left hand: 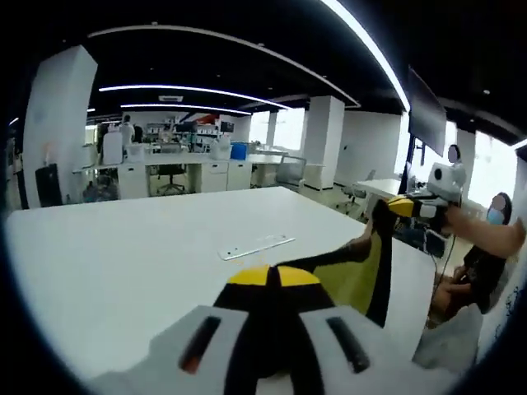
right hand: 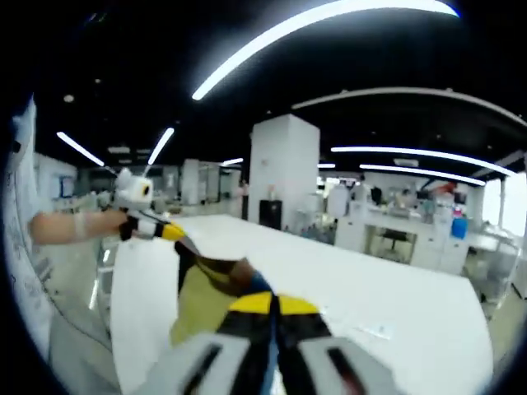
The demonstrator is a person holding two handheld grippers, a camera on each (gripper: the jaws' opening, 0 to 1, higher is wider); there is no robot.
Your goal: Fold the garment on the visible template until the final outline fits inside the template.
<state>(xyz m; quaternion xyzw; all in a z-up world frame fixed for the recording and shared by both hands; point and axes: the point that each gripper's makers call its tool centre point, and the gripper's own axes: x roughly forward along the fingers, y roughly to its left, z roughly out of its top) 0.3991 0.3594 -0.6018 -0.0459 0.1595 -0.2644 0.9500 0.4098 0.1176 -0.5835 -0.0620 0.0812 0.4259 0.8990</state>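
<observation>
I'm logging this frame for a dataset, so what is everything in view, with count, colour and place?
Garment: one, olive-yellow with dark edges, stretched in the air between the two grippers above the table edge.
Table: one, white, large, under the garment.
Flat clear strip: one, pale, lying mid-table; I cannot tell if it is the template.
Office desks: several, white, far background.
Pillar: one, white, behind the table.
Seated person: one, at the right of the left gripper view.
Left gripper: yellow-tipped, shut on garment.
Right gripper: yellow-tipped, shut on garment.
</observation>
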